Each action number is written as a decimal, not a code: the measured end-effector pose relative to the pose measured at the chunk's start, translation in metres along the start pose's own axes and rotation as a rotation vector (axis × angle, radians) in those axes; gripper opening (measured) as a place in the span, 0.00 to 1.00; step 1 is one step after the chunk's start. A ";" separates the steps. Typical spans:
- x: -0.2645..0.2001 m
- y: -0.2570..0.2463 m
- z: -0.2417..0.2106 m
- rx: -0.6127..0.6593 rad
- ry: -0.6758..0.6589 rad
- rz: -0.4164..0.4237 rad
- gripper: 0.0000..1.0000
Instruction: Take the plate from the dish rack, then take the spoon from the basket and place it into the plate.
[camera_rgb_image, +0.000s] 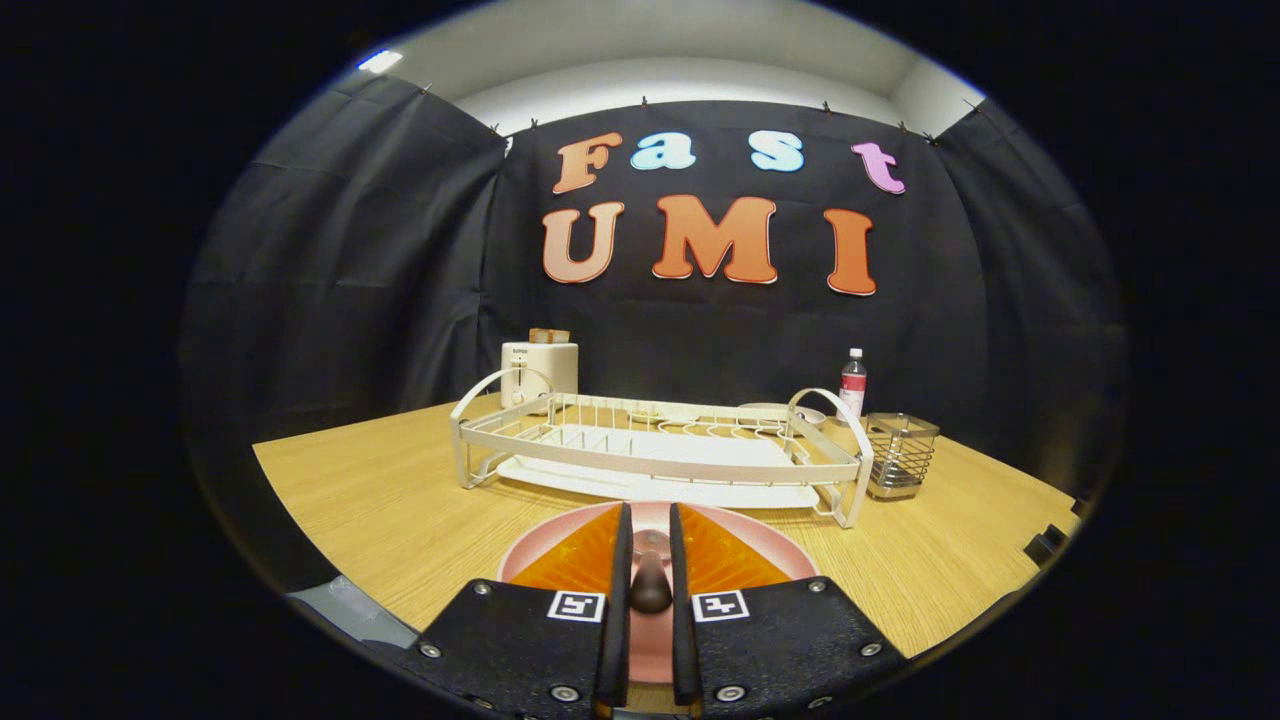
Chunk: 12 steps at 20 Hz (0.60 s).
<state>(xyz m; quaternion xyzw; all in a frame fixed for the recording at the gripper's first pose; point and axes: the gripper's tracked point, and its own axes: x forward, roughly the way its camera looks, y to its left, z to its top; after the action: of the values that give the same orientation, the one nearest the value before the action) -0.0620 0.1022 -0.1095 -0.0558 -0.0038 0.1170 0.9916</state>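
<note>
A pink plate (792, 557) lies flat on the wooden table, directly under and just ahead of my fingers. My gripper (648, 515) is shut on a spoon (650, 585) with a dark handle. The spoon stands between the two fingers above the plate's middle. Whether it touches the plate I cannot tell. Beyond the plate stands the white wire dish rack (650, 455), with no plate in its slots. A small metal wire basket (900, 455) hangs at the rack's right end and looks empty.
A white toaster (540, 370) stands behind the rack's left end. A plastic bottle (853, 385) stands behind its right end, and small white dishes (760, 410) lie behind the rack. Bare wooden table (380, 500) stretches left and right of the plate.
</note>
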 end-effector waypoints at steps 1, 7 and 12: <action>0.000 0.000 -0.003 0.005 0.012 0.002 0.19; -0.003 -0.017 0.003 0.049 0.037 -0.016 0.74; -0.005 -0.048 0.017 0.068 0.061 -0.061 0.97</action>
<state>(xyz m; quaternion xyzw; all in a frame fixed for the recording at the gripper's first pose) -0.0557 0.0568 -0.0870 -0.0253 0.0287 0.0849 0.9957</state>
